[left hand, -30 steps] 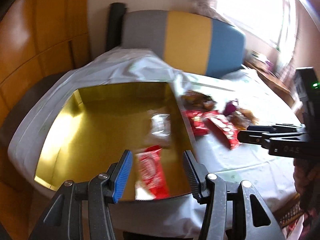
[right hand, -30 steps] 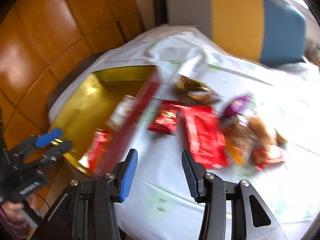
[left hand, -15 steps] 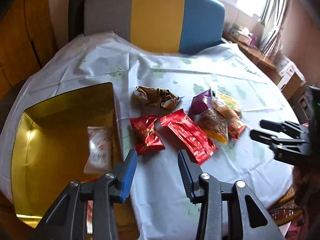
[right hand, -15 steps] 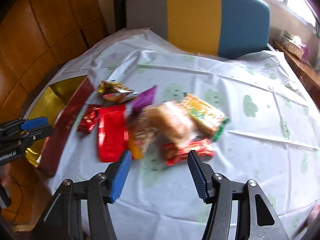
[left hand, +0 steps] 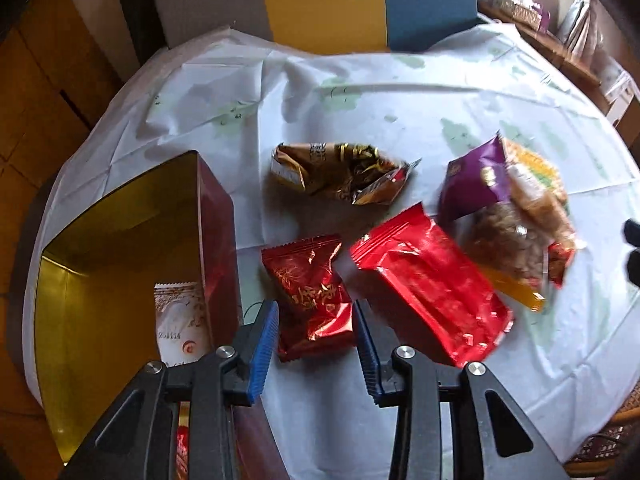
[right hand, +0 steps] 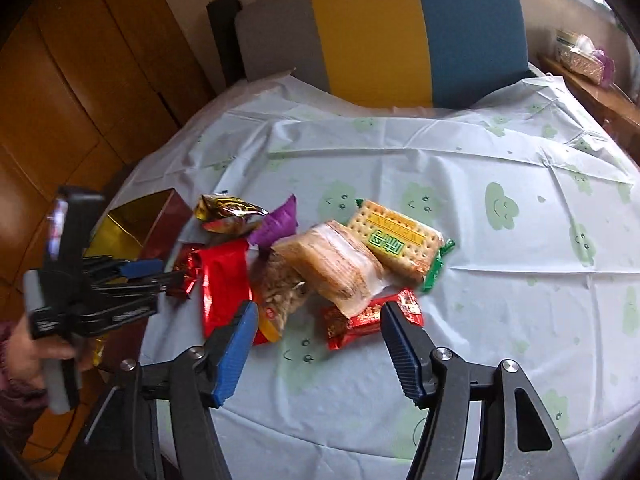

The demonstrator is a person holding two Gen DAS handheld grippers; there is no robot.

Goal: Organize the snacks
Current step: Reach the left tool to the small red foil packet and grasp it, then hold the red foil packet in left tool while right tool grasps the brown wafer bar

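**Left gripper swings from box to the next red packet**

A second ago the left gripper (left hand: 314, 340) hung over the gold box (left hand: 120, 216) with a red-and-white packet below its jaws. Now it points down at the table, right of the box, and a small red packet (left hand: 310, 294) lies between its blue pads. The jaws have just been closing, about a third open, but a gap shows on each side, so nothing is gripped yet. One white packet (left hand: 176, 320) lies in the box against its right wall.

The right gripper (right hand: 316, 344) has swung right along the table to the main heap. Its jaws have just been opening and stand about half open, empty, framing a red wrapper (right hand: 372, 316) at the near edge of the heap. Above that lie a tan biscuit pack (right hand: 336, 268) and a cracker pack (right hand: 396, 240). A long red packet (right hand: 224, 280), a purple packet (right hand: 276, 224) and a gold packet (right hand: 228, 212) sit left of them, toward the box.

It looks as if a packet has gone into the box and both hands are lining up new picks. Most snacks are still out on the cloth (right hand: 480, 280), so the task seems early.
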